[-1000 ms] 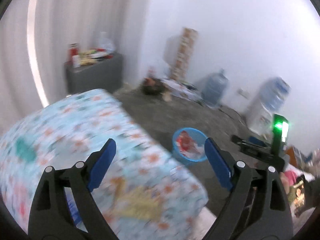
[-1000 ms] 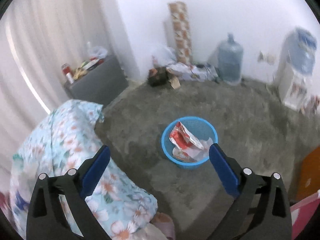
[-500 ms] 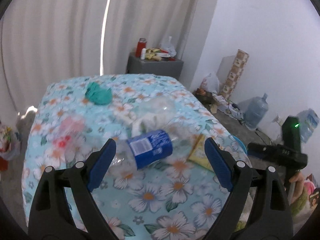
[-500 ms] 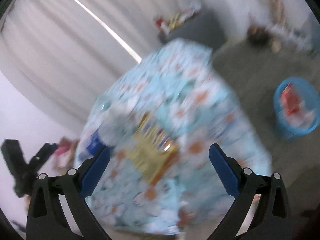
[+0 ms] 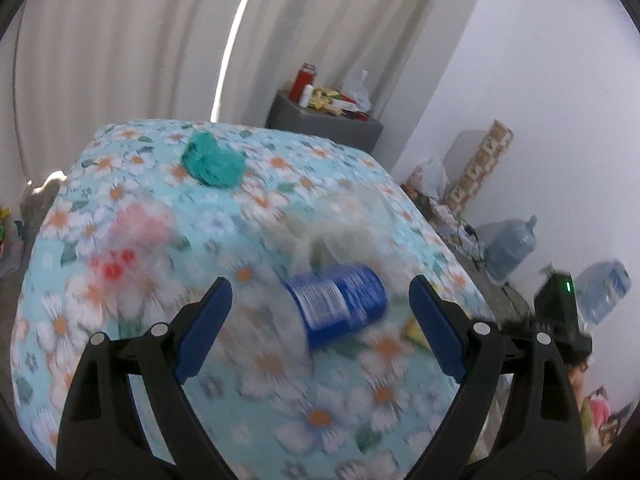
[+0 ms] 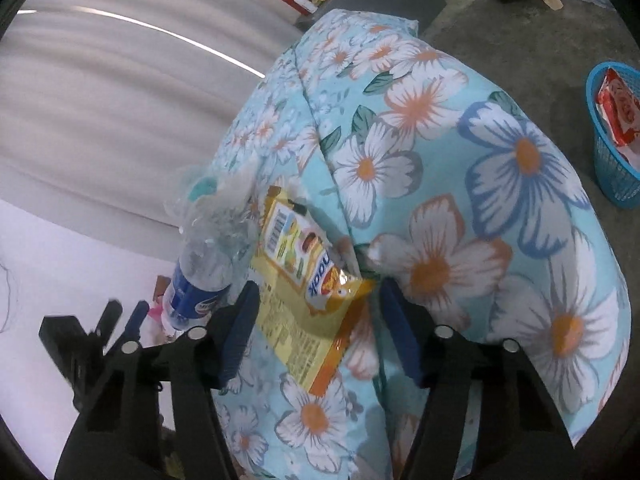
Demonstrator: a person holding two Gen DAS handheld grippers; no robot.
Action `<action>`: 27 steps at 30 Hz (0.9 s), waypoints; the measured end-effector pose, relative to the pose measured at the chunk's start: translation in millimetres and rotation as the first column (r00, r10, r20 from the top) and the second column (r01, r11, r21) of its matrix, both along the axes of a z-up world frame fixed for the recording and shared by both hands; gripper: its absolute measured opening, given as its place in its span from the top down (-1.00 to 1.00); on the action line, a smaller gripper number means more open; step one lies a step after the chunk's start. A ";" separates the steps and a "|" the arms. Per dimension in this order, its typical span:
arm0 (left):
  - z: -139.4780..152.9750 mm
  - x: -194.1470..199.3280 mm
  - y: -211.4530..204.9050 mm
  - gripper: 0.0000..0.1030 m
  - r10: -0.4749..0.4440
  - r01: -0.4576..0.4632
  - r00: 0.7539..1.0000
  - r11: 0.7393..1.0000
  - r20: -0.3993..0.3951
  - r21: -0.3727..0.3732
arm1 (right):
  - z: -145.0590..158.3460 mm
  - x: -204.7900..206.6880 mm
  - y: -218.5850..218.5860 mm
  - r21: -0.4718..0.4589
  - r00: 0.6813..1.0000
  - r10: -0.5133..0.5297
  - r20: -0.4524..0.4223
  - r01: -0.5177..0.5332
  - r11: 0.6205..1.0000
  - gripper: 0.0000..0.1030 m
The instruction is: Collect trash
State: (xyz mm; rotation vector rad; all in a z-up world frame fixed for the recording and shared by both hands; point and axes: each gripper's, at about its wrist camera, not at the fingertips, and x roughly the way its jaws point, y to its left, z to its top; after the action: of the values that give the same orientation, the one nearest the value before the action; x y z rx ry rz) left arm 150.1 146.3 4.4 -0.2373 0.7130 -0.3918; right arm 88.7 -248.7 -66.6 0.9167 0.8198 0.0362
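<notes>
Step in hand: pick-up approach, both grippers coming onto trash lying on the floral-covered worktop (image 5: 120, 184).

Right gripper (image 6: 318, 330): fingers have just been closing. The yellow snack wrapper (image 6: 304, 280) lies between them, its lower part running down past the tips toward the camera. Pads stand just beside the wrapper's edges; no press on the foil is visible, so I read this as not yet clamped.

Left gripper (image 5: 320, 320): fingers spread wide, holding nothing. The clear plastic bottle with the blue label (image 5: 336, 304) lies on its side ahead of and between the tips, nearer the right-hand finger. The picture is blurred here, so whether anything touches cannot be told.

Other trash: a teal crumpled wad (image 5: 212, 164) well beyond the left fingers; a pale, pink-tinged item (image 5: 136, 232) ahead and to their left, too blurred to name.

Destination: blue basket (image 6: 612, 176) on the floor, far off to the right of the right fingers, with a red-and-white wrapper (image 6: 618, 104) already in it.

Next move, my judgement: finish the close on the wrapper, lift, carry it to the basket. Thin foil may slide out or crumple. The left needs to centre on the bottle's label band before closing; a round bottle is likely to roll.
</notes>
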 end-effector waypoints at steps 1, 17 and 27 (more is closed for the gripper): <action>2.4 14.5 6.7 -0.66 0.010 -0.010 1.000 1.000 -0.007 -0.016 | -0.3 1.8 -1.9 0.000 1.000 0.001 -0.003 -0.001 1.000 -0.07; -58.7 242.7 64.1 -0.66 0.151 -0.260 0.885 0.945 -0.441 -0.197 | -7.4 -3.9 -6.3 0.097 1.000 0.014 -0.013 -0.012 0.995 0.16; -86.5 278.5 49.0 -0.08 0.248 -0.336 0.844 0.936 -0.476 -0.107 | -10.9 4.6 -9.4 0.129 1.000 0.008 -0.003 -0.007 0.992 0.26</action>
State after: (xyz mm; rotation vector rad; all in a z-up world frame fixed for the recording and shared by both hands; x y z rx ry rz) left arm 428.6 195.3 -82.1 -0.6253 1.0876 -0.1019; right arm 93.2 -258.1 -77.5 1.0360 0.8316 0.0950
